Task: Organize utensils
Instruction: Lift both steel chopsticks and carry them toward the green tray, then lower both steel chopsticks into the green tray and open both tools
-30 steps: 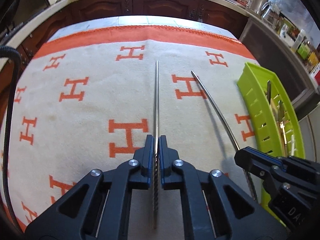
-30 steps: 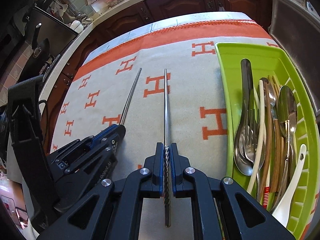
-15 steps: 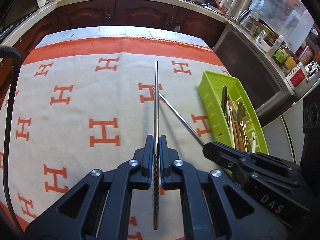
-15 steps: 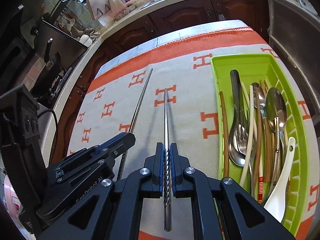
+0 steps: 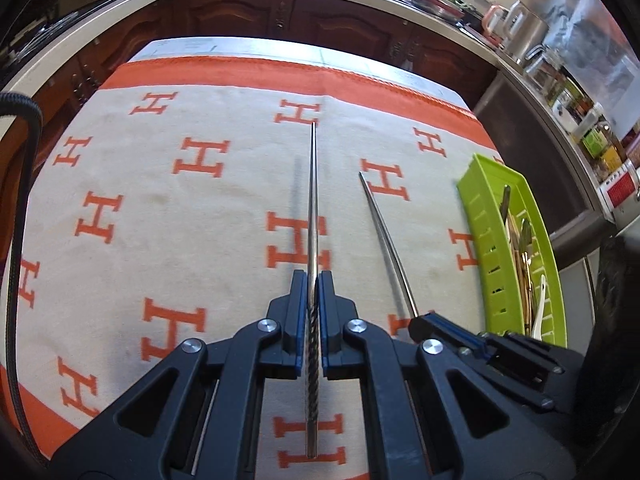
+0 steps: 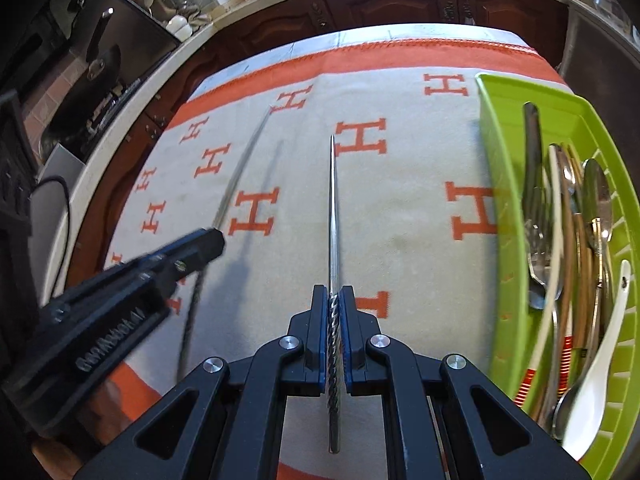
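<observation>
A kitchen with dark wooden cabinets and a pale counter surrounds a table covered by a cream cloth (image 5: 224, 208) printed with orange H marks and bordered in orange. A green tray (image 6: 496, 128) sits along the cloth's right edge, already holding spoons, forks, wooden chopsticks and a white ceramic spoon (image 6: 600, 364).

The left gripper (image 5: 314, 292) has its jaws pressed together on 1 steel chopstick (image 5: 313, 200), gripped at the twisted handle end, the tip pointing toward the far edge. The right gripper (image 6: 333, 304) is likewise clamped on a 2nd steel chopstick (image 6: 333, 208), held the same way. Both sticks hang above the cloth near its middle; a shadow beside the left one suggests it is clear of the fabric.

Compared with half a second ago, the 2 sticks no longer cross in the left wrist view: they now run nearly side by side, well apart, and the tray has slid toward the right edge of that view. The right wrist view shows the tray closer and blurred, so the pair seems to be swinging. Judging by this, both chopsticks are lifted as a matched pair and should next go into the tray alongside the other utensils.
</observation>
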Action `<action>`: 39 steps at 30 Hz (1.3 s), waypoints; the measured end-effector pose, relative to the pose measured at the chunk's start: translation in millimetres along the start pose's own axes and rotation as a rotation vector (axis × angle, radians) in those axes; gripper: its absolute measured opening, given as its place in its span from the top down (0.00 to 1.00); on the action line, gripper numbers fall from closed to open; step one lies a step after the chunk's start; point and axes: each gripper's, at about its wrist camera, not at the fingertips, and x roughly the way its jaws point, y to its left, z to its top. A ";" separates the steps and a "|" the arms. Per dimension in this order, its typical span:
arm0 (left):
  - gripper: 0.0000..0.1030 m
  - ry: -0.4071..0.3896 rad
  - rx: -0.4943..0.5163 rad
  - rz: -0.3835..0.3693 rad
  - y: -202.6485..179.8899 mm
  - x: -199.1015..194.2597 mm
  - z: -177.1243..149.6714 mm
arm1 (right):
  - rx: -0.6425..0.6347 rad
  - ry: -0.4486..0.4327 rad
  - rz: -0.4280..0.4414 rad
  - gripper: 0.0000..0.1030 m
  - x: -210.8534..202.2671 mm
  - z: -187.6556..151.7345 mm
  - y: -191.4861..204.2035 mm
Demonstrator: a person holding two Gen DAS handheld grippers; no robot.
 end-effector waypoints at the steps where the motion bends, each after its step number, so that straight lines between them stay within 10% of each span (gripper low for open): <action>1: 0.97 -0.002 -0.009 0.001 3.9 -0.9 0.3 | -0.002 0.004 -0.002 0.95 4.8 -1.5 2.1; 23: 0.97 0.011 -0.032 -0.025 14.9 1.4 -4.4 | -0.163 -0.085 -0.060 0.77 8.9 -24.1 26.1; 39: 0.97 0.027 -0.009 -0.031 5.1 3.8 -9.2 | -0.122 -0.132 -0.111 0.95 -3.9 -29.5 12.9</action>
